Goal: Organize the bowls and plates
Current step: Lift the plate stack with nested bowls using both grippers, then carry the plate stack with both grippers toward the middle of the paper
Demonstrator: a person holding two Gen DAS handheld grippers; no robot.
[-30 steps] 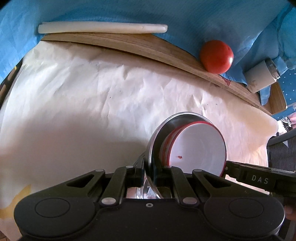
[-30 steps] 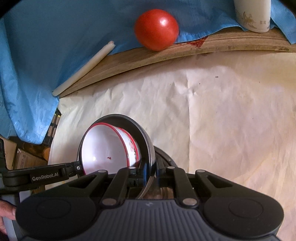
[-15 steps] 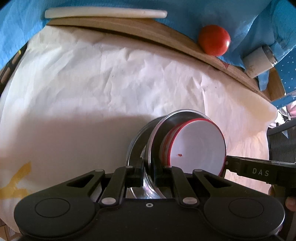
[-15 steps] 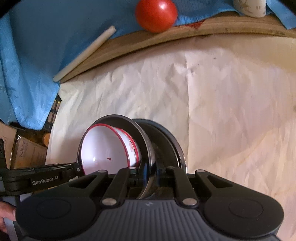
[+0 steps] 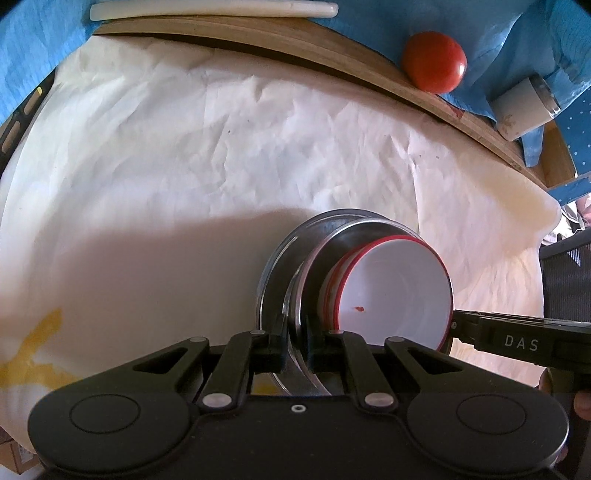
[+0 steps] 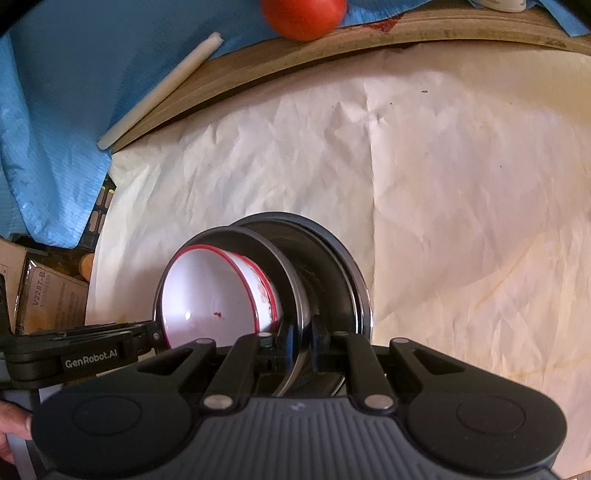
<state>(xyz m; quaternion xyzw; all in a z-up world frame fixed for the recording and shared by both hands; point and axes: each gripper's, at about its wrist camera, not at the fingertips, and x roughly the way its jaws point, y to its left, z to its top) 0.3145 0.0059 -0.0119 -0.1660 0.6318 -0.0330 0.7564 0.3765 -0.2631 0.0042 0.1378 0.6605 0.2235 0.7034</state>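
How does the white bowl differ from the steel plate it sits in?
The white bowl is enamel white with a red rim; the steel plate is bare, shiny metal. The bowl is deep and narrower; the plate is shallow and wider, its rim ringing the bowl. The left gripper and right gripper pinch the plate's rim, not the bowl. Both are round and travel nested together, above a second steel dish.

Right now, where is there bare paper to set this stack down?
Most of the white paper is bare: everything left of the steel plate, and the band between it and the wooden board edge. In the right wrist view, right of the stack is bare too. Crowded only along the far edge: tomato, white cup, white stick.
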